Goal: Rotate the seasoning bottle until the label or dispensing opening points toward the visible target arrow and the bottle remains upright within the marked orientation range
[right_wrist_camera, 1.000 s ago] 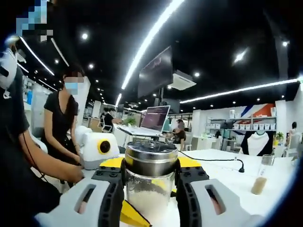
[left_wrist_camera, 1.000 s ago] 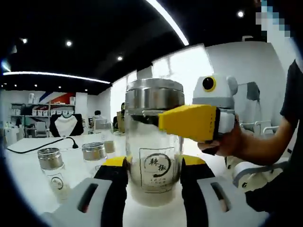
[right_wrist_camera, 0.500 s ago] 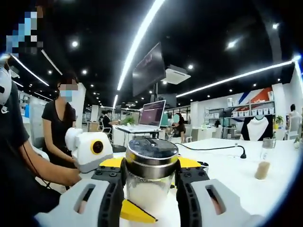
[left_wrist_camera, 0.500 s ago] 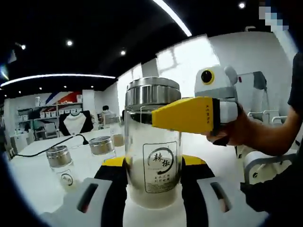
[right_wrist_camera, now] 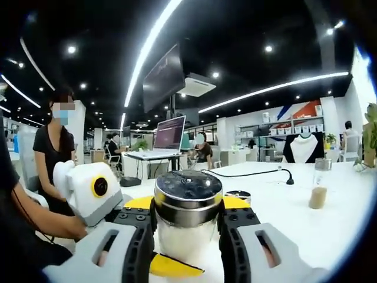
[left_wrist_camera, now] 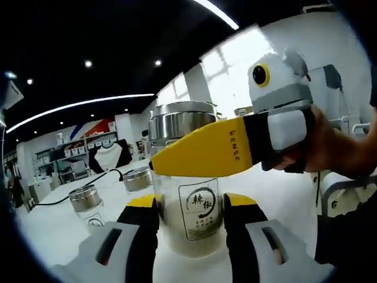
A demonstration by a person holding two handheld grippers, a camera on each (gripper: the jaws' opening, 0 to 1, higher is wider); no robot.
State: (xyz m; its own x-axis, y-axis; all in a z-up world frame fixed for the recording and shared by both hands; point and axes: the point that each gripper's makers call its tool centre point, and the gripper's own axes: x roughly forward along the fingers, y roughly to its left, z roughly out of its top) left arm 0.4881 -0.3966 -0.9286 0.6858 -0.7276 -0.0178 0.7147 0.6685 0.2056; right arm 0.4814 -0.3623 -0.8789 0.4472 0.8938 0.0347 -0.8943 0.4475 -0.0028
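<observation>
The seasoning bottle is clear glass with a steel lid, pale powder in its lower half and a label of black characters facing the left gripper view. It stands upright on the white table. My left gripper is shut on its lower body, one black jaw on each side. My right gripper comes in from the right, held by a hand, with its yellow finger slanting across the bottle's neck. In the right gripper view my right gripper is shut on the bottle just under the lid.
Two smaller steel-lidded jars stand to the left of the bottle, with a black cable behind them. In the right gripper view a small bottle of brown powder stands far right, a laptop on a far desk and a person to the left.
Both views have shifted with the hands. In the left gripper view the right gripper's yellow finger now slopes down to the left and looms larger. The bottle stays upright, its label still facing that view.
</observation>
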